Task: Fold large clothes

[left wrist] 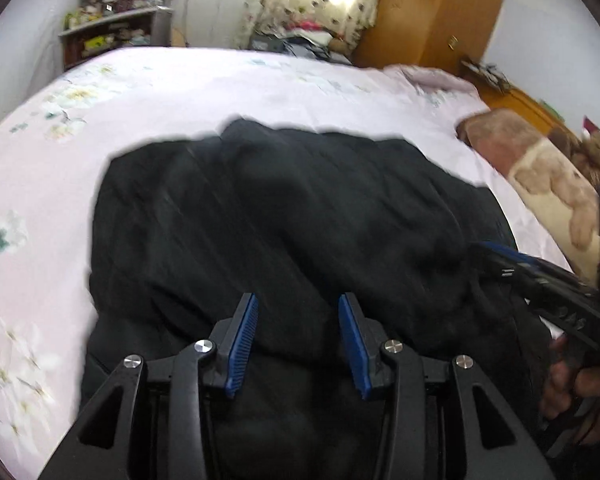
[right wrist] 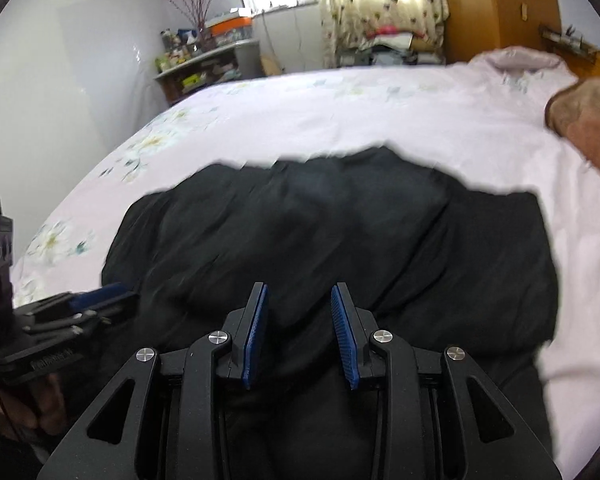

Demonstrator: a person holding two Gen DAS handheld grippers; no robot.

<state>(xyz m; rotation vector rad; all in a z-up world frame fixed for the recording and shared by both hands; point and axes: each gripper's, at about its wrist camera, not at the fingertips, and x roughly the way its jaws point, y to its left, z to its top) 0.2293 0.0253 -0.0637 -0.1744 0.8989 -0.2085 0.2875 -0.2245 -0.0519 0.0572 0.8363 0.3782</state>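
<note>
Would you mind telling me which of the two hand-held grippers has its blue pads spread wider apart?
The left hand-held gripper: in its own wrist view the pads stand slightly wider apart than those of the right hand-held gripper. Both are open above the black garment, gripping nothing.

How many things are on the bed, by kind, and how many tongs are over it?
Black garment: 1
Brown plush blanket: 1
Tongs: 2, left tongs and right tongs, both open above the garment
Total: 4
</note>
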